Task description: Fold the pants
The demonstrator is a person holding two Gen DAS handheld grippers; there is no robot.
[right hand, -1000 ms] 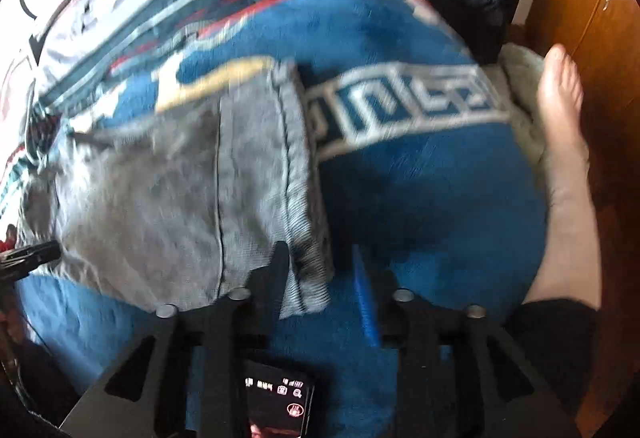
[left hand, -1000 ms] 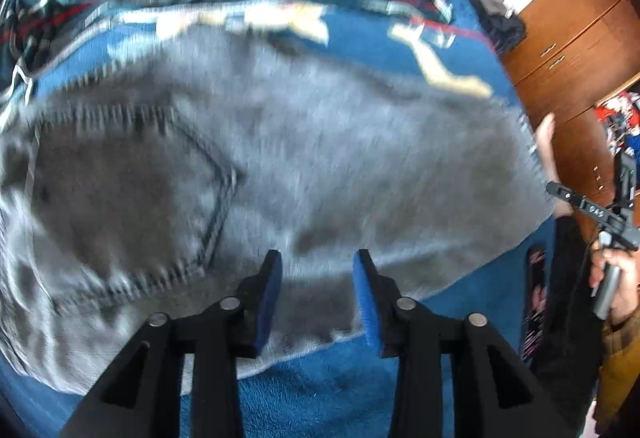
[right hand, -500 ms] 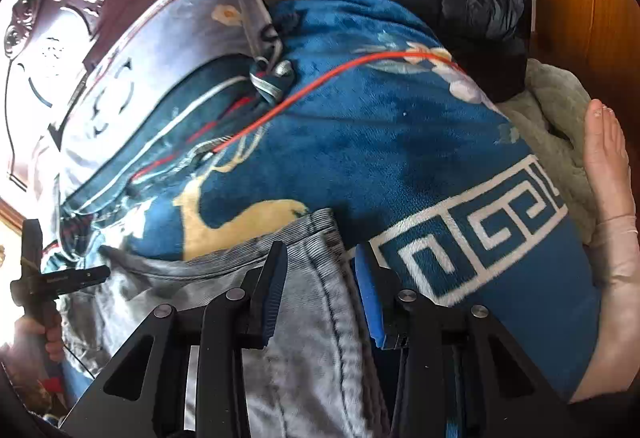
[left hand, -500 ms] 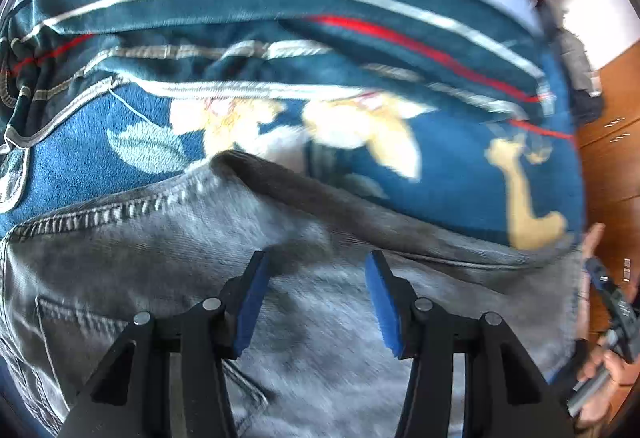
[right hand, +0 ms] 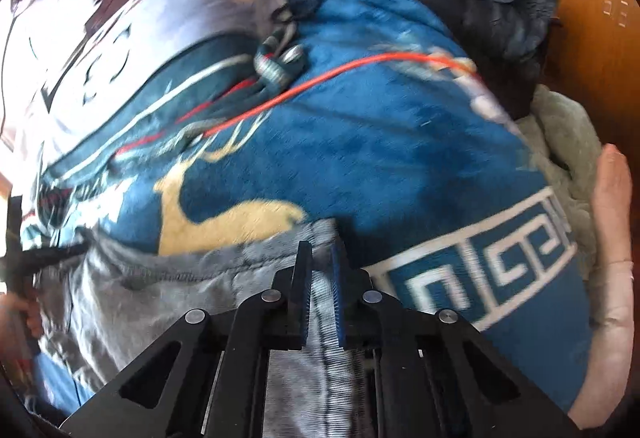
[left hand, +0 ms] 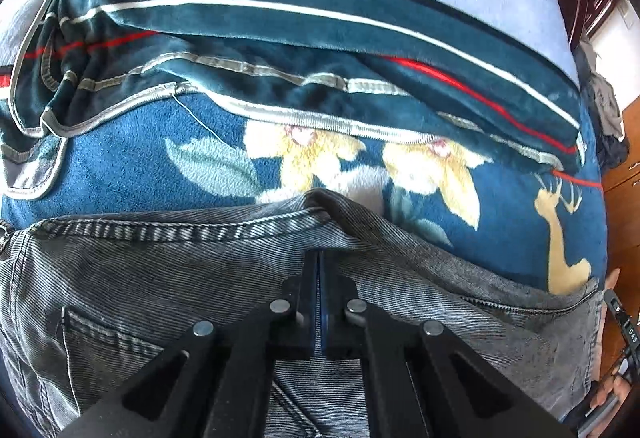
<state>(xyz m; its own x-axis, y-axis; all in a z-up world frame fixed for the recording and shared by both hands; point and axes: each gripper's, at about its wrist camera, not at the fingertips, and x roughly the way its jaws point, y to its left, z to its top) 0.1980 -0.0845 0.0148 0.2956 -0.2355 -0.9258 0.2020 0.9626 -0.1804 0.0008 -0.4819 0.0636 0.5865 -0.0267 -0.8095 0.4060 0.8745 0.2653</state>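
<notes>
Grey denim pants (left hand: 168,270) lie flat on a blue patterned blanket (left hand: 132,165). My left gripper (left hand: 319,258) is shut on the far folded edge of the pants near the crotch seam, which bunches up just beyond the fingertips. In the right wrist view the pants (right hand: 160,290) reach to the hem at the blanket's white key pattern. My right gripper (right hand: 320,258) is closed down on the hem band of the pants, the cloth pinched between the blue pads. The other gripper shows at the left edge (right hand: 44,258).
A folded dark teal striped blanket (left hand: 280,49) lies across the far side of the bed. A pile of dark clothes (right hand: 492,5) sits at the bed's far end, by wooden cupboards (right hand: 600,37). A bare foot (right hand: 612,238) rests at the right edge.
Both grippers have moved forward to the far edge of the pants and closed: the left on the folded edge, the right on the hem. Both were open before.
</notes>
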